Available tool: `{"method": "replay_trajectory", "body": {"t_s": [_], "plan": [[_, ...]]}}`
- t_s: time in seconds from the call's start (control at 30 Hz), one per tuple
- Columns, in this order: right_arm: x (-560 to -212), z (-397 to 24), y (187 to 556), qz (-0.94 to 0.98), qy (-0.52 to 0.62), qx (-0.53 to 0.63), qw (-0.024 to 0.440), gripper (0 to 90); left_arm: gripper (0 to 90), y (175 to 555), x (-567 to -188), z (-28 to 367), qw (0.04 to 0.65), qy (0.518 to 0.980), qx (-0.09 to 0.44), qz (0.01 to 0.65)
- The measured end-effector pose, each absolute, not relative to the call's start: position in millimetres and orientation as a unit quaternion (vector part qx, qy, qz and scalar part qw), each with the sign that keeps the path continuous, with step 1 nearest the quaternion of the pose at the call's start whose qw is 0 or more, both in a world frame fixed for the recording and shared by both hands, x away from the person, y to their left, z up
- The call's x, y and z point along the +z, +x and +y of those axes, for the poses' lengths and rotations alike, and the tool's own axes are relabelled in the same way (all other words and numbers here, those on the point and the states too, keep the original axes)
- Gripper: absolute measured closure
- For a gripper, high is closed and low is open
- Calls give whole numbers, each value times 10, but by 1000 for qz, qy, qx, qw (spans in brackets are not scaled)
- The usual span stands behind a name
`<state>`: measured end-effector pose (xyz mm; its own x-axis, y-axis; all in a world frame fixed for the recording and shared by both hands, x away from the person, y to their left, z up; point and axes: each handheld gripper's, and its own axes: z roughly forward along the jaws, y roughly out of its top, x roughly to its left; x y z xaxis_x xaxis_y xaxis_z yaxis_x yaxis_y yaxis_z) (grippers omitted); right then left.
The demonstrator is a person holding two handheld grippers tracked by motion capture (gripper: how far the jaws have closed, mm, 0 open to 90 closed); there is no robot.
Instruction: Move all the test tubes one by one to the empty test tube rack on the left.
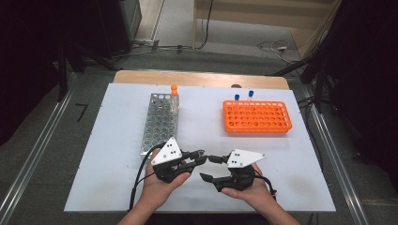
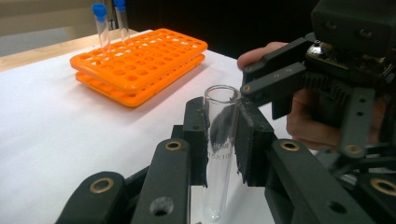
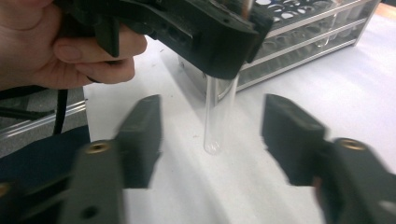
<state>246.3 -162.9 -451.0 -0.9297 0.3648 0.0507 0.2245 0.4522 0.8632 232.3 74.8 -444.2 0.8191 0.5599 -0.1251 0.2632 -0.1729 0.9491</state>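
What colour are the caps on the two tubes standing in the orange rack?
Blue caps, clearest in the left gripper view.

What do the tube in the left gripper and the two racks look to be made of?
Test tube: clear and glossy with faint printed lettering; glass or clear plastic, hard to tell which. It is pinched in the left gripper, uncapped.
Orange rack: opaque, evenly coloured, moulded holes; most likely plastic.
Grey rack: silvery with see-through tiers in the right gripper view; metal or clear acrylic, uncertain.

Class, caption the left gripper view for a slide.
Left gripper clamps an uncapped glass tube upright, orange rack behind.
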Motion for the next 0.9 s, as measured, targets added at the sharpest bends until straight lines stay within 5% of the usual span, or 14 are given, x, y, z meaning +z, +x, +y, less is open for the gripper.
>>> {"method": "replay_trajectory", "body": {"t_s": [0.37,0.9], "plan": [[-4487,-1987,2551,842,202,496,71,10,763,2403,-4363,886,584,745,143,289],[-4481,-2659,2572,811,259,511,116,7,763,2620,-4157,1102,586,730,172,306]]}}
